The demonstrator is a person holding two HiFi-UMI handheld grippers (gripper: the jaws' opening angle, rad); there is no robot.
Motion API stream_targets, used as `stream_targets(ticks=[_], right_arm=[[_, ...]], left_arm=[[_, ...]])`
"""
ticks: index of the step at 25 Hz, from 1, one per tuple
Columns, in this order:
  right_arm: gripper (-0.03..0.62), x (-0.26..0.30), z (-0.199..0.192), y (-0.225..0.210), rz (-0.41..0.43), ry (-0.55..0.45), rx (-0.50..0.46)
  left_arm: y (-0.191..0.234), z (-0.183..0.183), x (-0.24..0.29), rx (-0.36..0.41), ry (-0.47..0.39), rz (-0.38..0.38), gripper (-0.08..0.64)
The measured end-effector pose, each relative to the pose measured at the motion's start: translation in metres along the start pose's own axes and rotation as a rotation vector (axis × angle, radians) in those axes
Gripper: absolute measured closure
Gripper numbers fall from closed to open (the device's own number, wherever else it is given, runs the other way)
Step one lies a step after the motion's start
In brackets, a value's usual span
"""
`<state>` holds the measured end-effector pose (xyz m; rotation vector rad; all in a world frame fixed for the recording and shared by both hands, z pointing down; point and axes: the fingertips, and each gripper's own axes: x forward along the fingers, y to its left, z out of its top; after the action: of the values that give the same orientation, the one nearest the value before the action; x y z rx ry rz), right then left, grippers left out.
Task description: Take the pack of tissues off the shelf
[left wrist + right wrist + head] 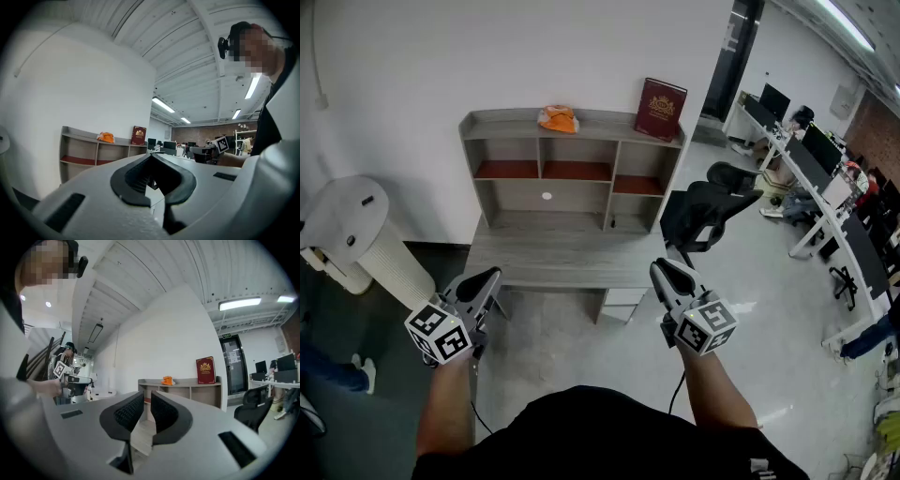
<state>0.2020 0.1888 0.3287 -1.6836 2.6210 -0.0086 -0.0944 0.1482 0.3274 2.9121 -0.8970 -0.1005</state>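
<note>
An orange pack of tissues [558, 119] lies on the top board of a grey shelf unit [600, 122] against the white wall; it also shows far off in the left gripper view [106, 137] and the right gripper view [167, 380]. Both grippers are held level close to the person, well short of the shelf. My left gripper [492, 275] [152, 154] is empty, its jaw tips meeting. My right gripper [659, 267] [147, 393] holds nothing, and a narrow slit shows between its jaws.
A dark red book [661, 109] leans on the shelf top to the right of the pack. A grey desk surface [562, 258] lies below the shelf. A black office chair [703, 211] stands at its right, a white ribbed cylinder [356, 234] at its left. Office desks [825, 178] run along the far right.
</note>
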Motion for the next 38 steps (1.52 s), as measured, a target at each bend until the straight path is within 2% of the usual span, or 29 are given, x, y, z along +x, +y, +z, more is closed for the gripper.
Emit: stream_targets(ticks=[6,17,21,31,38], right_arm=[[0.540,-0.013,-0.004,-0.019,0.004,0.003,0.008],[0.540,-0.022,-0.017,-0.054,0.037,0.008,0.021],[0.545,-0.022,-0.016,-0.061,0.037,-0.010,0.053],[0.545,0.002,-0.024,-0.065,0.051,0.007,0.061],[0.546,0.038,-0.036,-0.070,0.025,0.033,0.071]], left_arm=[[-0.019,0.002,0.017,0.004,-0.024,0.009,0.543],[-0.044,-0.009,0.055,0.011,-0.004,0.012,0.543],[-0.052,-0.011,0.059,0.016,0.014,0.015,0.543],[-0.032,-0.019,0.060,0.002,0.020,0.038,0.543],[0.011,-0.029,0.072,-0.014,0.026,0.012,0.543]])
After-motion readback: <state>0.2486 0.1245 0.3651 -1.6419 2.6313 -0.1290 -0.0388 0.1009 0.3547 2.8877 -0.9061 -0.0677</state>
